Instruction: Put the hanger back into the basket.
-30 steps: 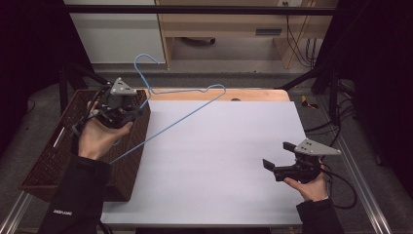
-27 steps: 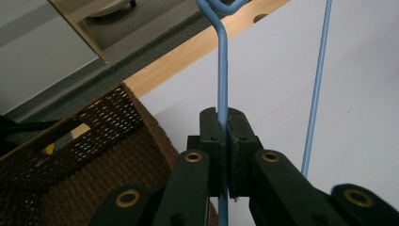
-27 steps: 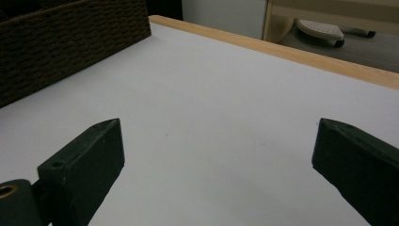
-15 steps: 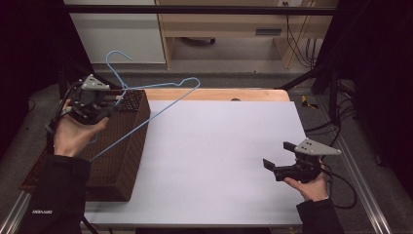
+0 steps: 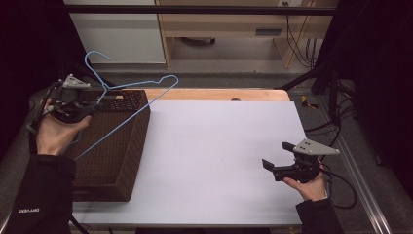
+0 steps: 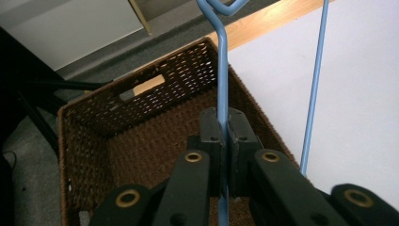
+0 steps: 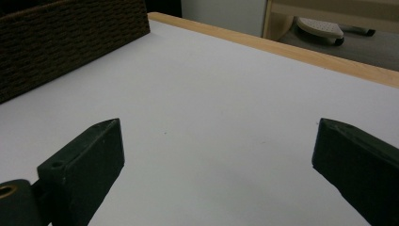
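Wicker basket [image 5: 117, 146] serves as our landmark, sitting at the left edge of the table [image 5: 219, 146]. Above its open top the left gripper [image 5: 73, 109] has its jaws pressed together on one wire of the blue hanger [image 5: 131, 105], which hangs in the air tilted, hook away from us and its long bar slanting across the basket's rim. We judge the step to be lowering the hanger into the basket: we should tilt it so the long bar clears the rim, then release only once it rests inside. Well to the right of the basket, the right gripper [image 5: 277, 168] hovers low over the bare table, jaws spread, holding nothing.
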Available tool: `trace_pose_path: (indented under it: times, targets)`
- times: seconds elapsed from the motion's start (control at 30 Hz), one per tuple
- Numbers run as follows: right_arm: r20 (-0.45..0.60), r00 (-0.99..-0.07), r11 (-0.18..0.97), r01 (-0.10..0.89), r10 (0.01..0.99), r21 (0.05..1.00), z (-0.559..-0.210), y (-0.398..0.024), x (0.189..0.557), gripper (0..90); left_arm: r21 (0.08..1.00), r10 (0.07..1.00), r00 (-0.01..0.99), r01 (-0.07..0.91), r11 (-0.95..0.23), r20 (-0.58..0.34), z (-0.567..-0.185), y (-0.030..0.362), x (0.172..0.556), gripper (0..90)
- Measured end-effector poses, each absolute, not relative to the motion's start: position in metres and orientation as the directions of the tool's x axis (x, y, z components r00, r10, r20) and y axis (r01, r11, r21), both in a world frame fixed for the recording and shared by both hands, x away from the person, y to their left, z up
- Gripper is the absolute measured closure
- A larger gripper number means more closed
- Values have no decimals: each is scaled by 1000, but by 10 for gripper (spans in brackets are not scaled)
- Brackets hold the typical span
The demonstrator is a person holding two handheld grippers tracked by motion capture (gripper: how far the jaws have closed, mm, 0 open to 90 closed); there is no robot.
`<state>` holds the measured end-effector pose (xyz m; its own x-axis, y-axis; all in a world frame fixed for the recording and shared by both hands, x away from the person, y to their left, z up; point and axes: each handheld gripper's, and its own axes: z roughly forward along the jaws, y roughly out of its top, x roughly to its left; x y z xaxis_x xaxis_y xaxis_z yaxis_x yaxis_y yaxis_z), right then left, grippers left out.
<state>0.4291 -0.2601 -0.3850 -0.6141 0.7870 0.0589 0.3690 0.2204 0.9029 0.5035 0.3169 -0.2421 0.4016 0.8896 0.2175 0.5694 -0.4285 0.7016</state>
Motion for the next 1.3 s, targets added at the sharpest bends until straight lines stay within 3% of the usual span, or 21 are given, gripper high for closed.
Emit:
trace_pose_path:
  times: [1.3]
  targets:
    - [50, -621, 243, 377, 782, 894, -389, -255, 432, 31, 654, 940, 253, 676, -340, 228, -288, 410, 501, 870]
